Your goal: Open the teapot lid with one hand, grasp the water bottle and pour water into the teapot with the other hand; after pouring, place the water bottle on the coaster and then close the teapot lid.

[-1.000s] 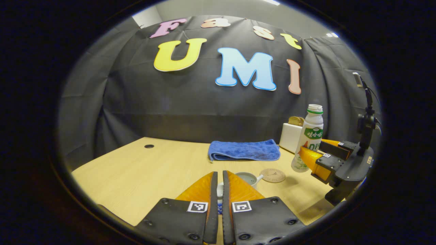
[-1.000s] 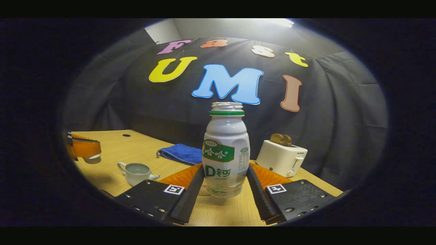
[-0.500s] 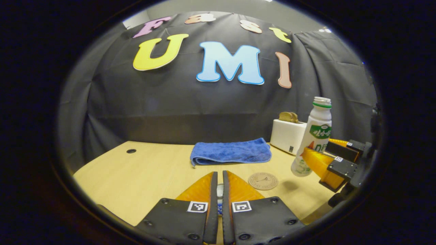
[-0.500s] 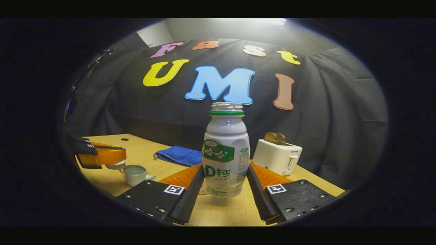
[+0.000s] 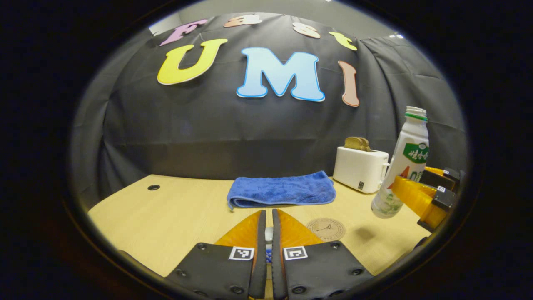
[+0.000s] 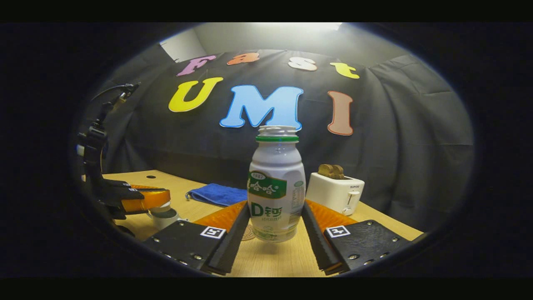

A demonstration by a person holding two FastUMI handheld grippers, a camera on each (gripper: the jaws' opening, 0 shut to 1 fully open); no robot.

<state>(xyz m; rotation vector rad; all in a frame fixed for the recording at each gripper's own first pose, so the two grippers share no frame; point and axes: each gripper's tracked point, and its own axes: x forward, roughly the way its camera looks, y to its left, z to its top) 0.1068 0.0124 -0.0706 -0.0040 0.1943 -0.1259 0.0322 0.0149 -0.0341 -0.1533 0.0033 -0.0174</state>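
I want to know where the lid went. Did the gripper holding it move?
Yes. In the right gripper view, the left gripper came in from the edge and now sits over the small white teapot.

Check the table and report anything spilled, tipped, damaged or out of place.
Nothing stands out. The white plastic bottle is upright, clamped in the right gripper above the wooden table; no spill visible. The folded blue towel, white toaster and round coaster sit in order.

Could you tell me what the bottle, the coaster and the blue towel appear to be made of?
Bottle: probably plastic, smooth white and slightly glossy, with a printed wrap. Coaster: looks like wood or cork, a flat matte tan disc with a faint mark. Blue towel: soft fabric, likely microfibre or terry, judging by its nubbly, folded surface.
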